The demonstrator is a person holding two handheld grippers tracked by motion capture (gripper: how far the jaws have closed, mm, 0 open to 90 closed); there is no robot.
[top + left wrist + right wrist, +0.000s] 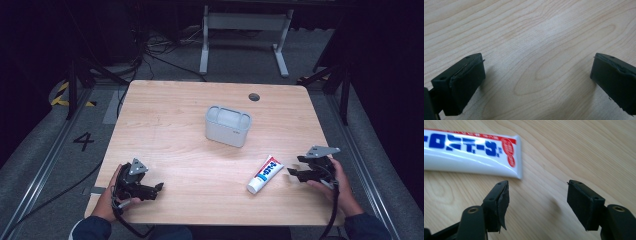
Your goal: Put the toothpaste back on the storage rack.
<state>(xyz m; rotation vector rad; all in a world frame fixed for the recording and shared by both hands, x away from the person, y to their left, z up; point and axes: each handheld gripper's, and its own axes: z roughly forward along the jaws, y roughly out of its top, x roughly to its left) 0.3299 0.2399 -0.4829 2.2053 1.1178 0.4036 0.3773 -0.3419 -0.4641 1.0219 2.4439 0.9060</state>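
Observation:
A white toothpaste tube [264, 174] with blue and red print lies flat on the wooden table [175, 130], cap toward the front edge. My right gripper [296, 167] is open just to the right of the tube's flat end. In the right gripper view the tube [471, 152] lies just beyond the left jaw, and the right gripper [537, 195] holds nothing. My left gripper [159, 190] rests open at the front left of the table. In the left gripper view the left gripper [537, 72] has bare wood between its jaws. A grey-white holder [228, 125] stands upright at the table's middle.
A round cable hole [254, 97] sits near the table's far edge. Beyond the table are a white frame leg [204, 40], floor cables [150, 50] and dark stands. A floor mark "4" [83, 140] lies left of the table.

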